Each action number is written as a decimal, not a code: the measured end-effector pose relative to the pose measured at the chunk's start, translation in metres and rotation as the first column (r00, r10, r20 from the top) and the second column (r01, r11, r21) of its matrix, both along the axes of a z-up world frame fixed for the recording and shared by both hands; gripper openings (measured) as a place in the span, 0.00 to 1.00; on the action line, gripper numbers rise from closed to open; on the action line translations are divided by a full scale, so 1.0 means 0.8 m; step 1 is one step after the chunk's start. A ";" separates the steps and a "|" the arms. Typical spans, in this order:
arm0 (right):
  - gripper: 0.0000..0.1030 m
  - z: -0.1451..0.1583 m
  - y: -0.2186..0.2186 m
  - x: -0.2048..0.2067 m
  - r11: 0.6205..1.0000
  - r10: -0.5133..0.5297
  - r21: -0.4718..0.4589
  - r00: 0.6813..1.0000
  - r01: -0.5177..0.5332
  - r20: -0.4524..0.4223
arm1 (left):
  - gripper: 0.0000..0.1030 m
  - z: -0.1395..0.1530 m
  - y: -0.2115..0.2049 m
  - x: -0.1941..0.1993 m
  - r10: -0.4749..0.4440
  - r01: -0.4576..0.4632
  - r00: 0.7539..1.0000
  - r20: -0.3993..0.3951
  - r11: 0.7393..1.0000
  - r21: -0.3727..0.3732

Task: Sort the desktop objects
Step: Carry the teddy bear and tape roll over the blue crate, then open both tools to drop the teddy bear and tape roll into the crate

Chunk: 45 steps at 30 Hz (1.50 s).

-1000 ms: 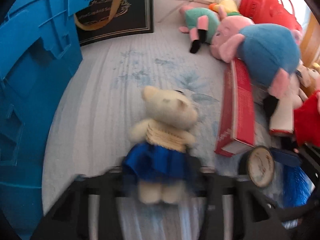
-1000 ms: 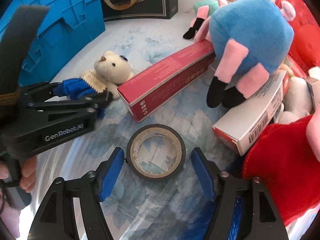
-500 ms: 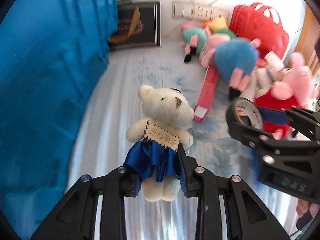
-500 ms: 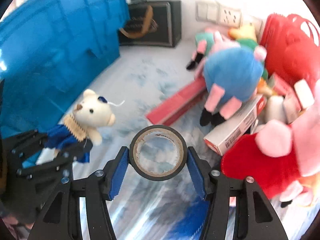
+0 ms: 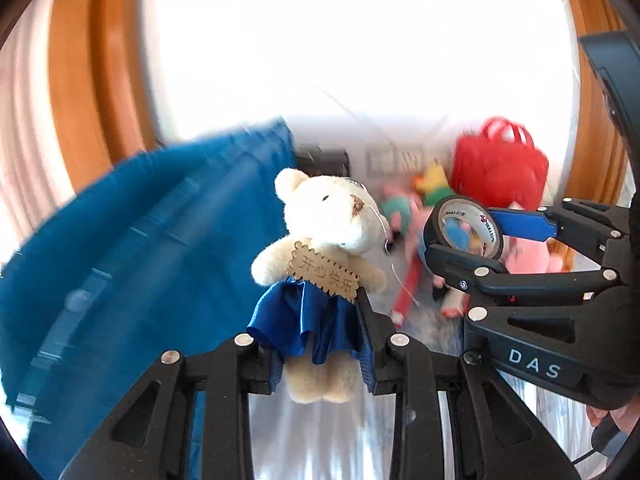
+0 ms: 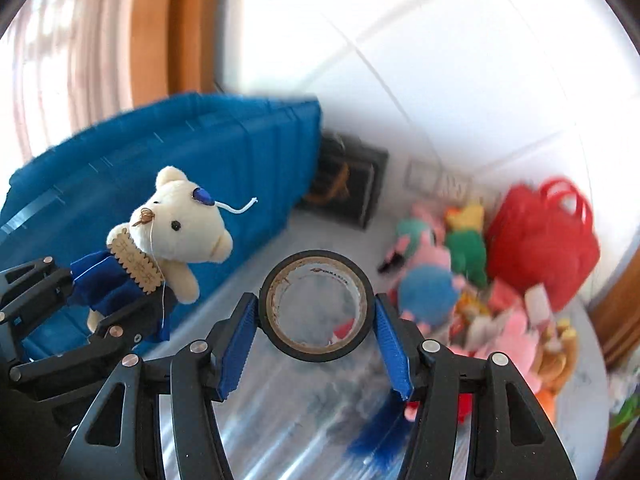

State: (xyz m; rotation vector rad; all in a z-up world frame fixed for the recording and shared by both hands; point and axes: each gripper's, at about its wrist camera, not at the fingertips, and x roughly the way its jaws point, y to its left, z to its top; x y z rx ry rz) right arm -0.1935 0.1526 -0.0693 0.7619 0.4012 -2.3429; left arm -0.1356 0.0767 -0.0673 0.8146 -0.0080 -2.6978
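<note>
A cream teddy bear point(image 5: 326, 222) in a blue skirt with a wooden tag is held upright in the air; my left gripper point(image 5: 320, 336) is shut on its skirt. The right wrist view has the same teddy bear point(image 6: 180, 228) at the left, in the left gripper point(image 6: 116, 296). A black roll of tape point(image 6: 316, 304) is clamped between the blue pads of my right gripper point(image 6: 316, 336), lifted above the table. In the left wrist view the roll of tape point(image 5: 466, 228) and the right gripper point(image 5: 476, 240) are at the right, level with the bear.
A big blue crate point(image 6: 200, 152) stands at the left. A black gift bag point(image 6: 348, 184) leans on the back wall. Plush toys point(image 6: 440, 264), a red bag point(image 6: 540, 240) and boxes crowd the right of the blue-patterned tablecloth point(image 6: 304, 412). A wooden frame point(image 5: 76, 80) rises behind.
Both grippers have risen well above the table, one with the bear and one with the tape, and tipped up, so wall and wooden frame now fill the upper view. The tape was lying on the cloth at first.
</note>
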 end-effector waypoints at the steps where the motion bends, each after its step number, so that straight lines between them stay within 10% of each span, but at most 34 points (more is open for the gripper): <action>1: 0.56 0.012 -0.006 0.008 1.000 0.009 -0.009 1.000 -0.009 -0.016 | 0.28 0.012 -0.005 0.010 0.009 -0.010 1.000 -0.021 1.000 -0.011; 11: 0.56 0.099 -0.113 0.092 0.984 0.141 -0.087 0.979 -0.155 -0.149 | 0.28 0.076 -0.134 0.092 0.187 -0.196 0.972 -0.140 0.979 -0.054; 25: 0.56 0.088 -0.317 0.150 0.969 0.245 0.041 0.964 -0.242 -0.101 | 0.28 0.057 -0.350 0.137 0.307 -0.307 0.951 -0.020 0.952 0.009; 40: 0.56 0.072 -0.380 0.145 0.973 0.181 0.162 0.980 -0.167 -0.077 | 0.32 0.042 -0.394 0.137 0.272 -0.273 0.962 0.017 0.960 0.063; 45: 0.96 0.081 -0.373 0.146 0.983 0.148 0.131 0.981 -0.132 -0.122 | 0.60 0.045 -0.393 0.139 0.282 -0.282 0.959 0.013 0.958 0.049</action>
